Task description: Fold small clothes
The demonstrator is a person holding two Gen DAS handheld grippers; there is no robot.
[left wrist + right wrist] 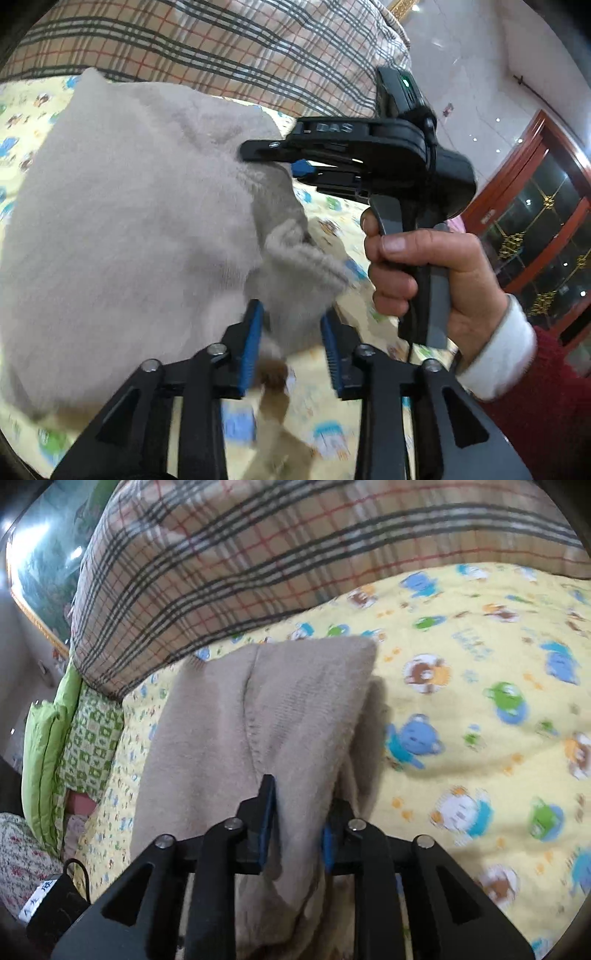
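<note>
We judge that we are at the end of a fold: the small beige fuzzy knitted garment point(122, 206) lies doubled over on the yellow cartoon-print bed quilt point(332, 398), and both tools look to be letting it down.

Starting at the left, the left gripper point(291, 347) has its blue-padded jaws partly apart. A ribbed cuff or corner of the garment hangs in the gap between them, nearer the left pad, but we see daylight on the right side, so the pads do not press it; the cloth looks released.

Further right in the same view, the right gripper point(273, 157) reaches sideways over the garment's upper edge, held by a person's hand point(424, 280) in a white cuff and red sleeve.

In its own view the right gripper point(297, 812) has narrow jaws with a thick fold of the knit running up between them. Whether the pads pinch that fold or merely flank it, we cannot tell.

A tan plaid cushion point(258, 561) lies behind the garment.

Next, we think, both tools must draw back clear without dragging the fold open, then smooth it or take the next edge.
</note>
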